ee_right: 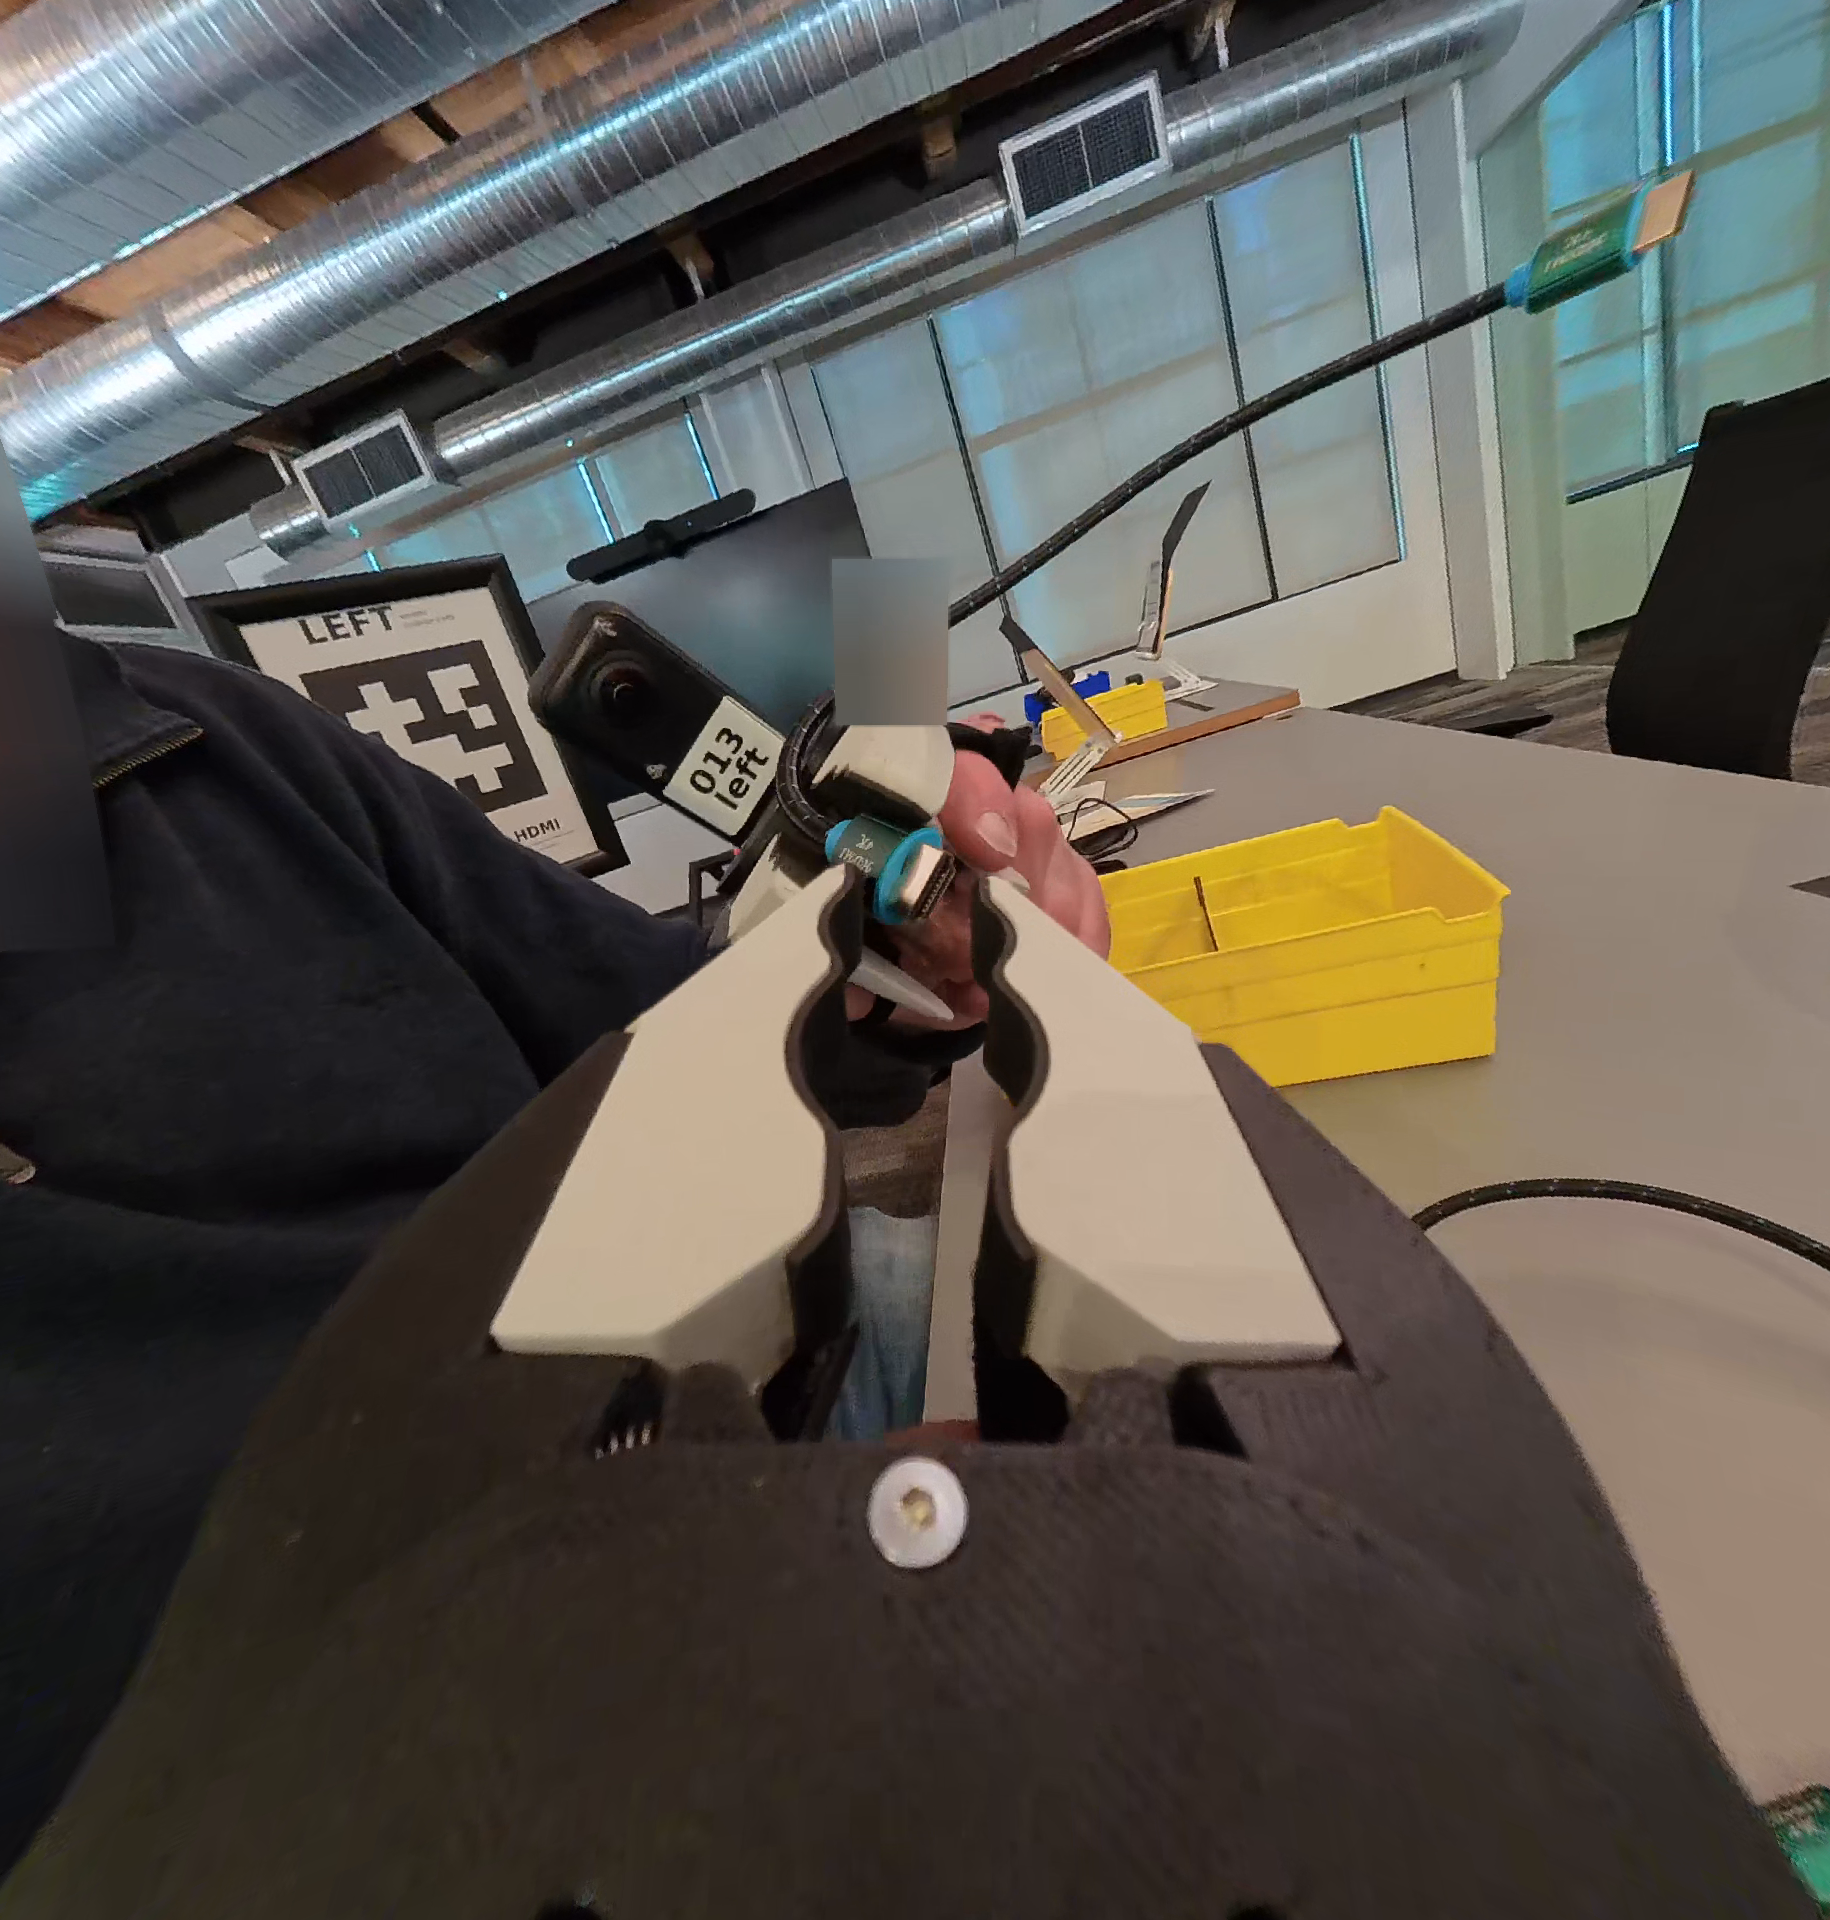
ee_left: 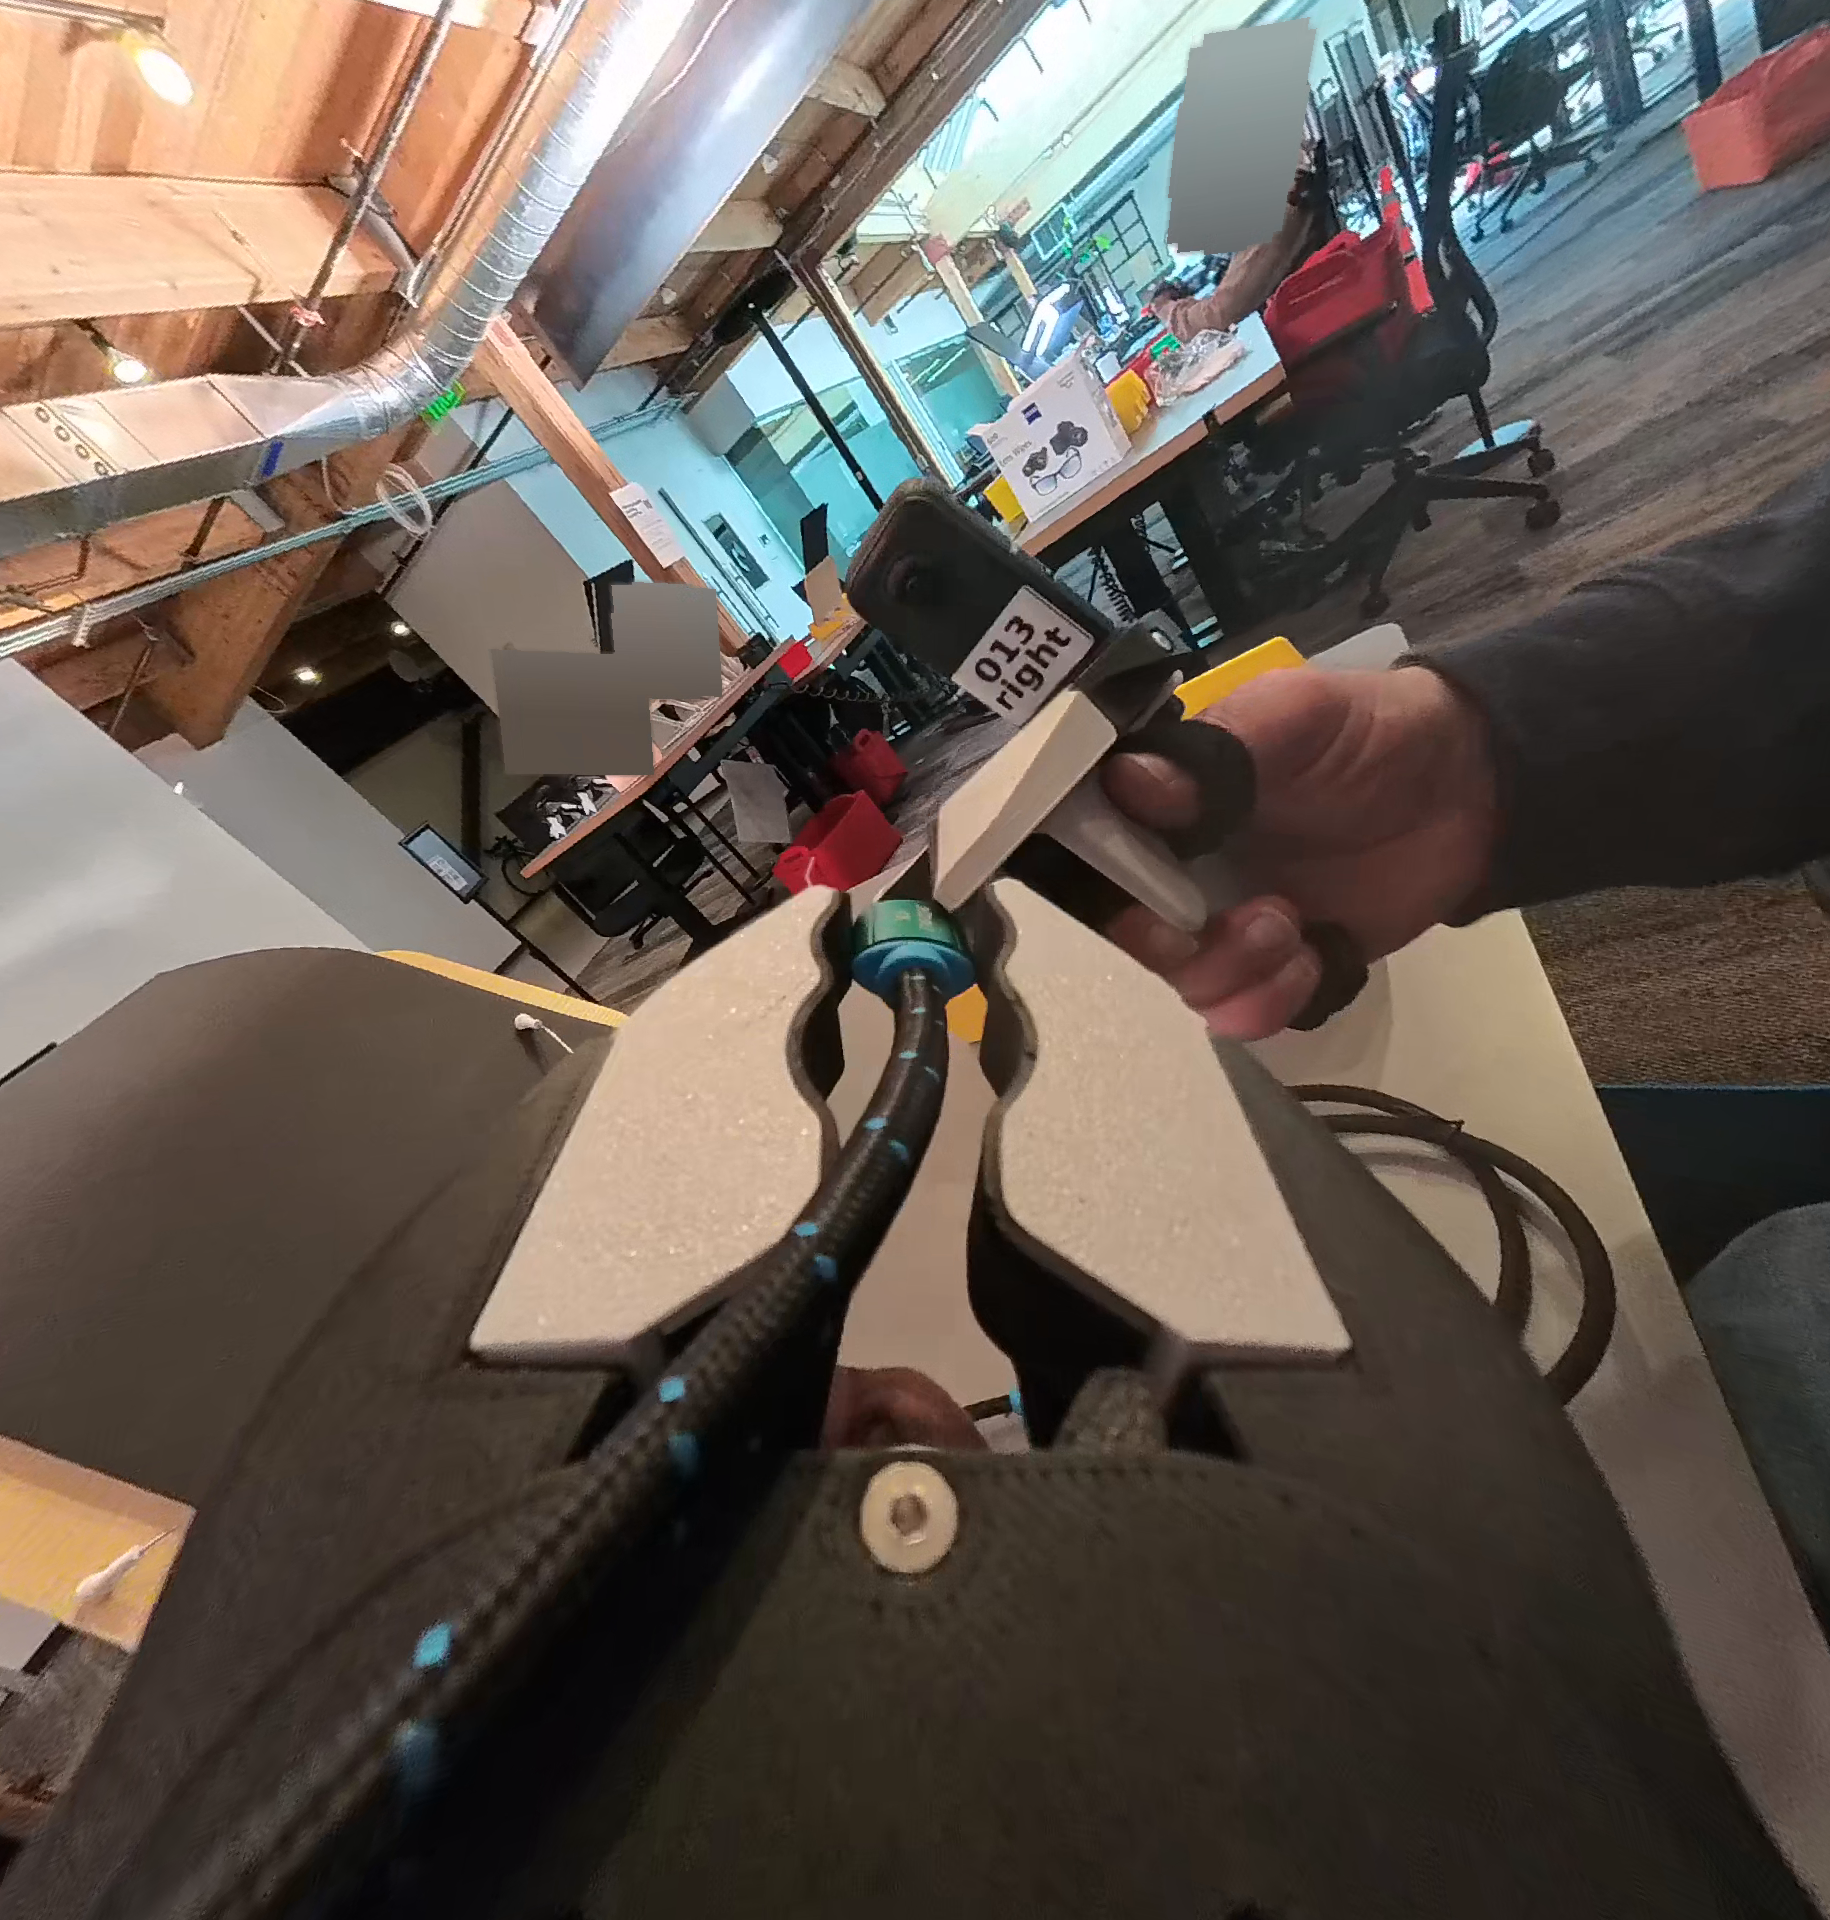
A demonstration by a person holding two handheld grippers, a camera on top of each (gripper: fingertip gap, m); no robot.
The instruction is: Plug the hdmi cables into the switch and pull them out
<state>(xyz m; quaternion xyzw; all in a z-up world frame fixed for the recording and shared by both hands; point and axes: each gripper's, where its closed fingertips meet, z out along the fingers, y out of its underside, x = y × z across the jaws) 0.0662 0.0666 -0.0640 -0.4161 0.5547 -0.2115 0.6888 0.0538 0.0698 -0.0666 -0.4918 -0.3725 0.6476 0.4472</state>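
Observation:
My left gripper is shut on a green and blue HDMI plug. Its black braided cable runs back between the fingers. In the right wrist view the same plug points its metal end at my right gripper. That gripper is open and empty, its tips on either side of the plug's end without closing on it. In the left wrist view the right gripper comes in from the right, held by a hand. A second green HDMI plug sticks up in the air on its cable. No switch is in view.
A yellow bin stands on the grey table to the right of my grippers. A loop of black cable lies on the table near me; it also shows in the left wrist view. A framed marker sign stands at the left. Only a small space, under 4 cm, lies between the two pairs of fingers.

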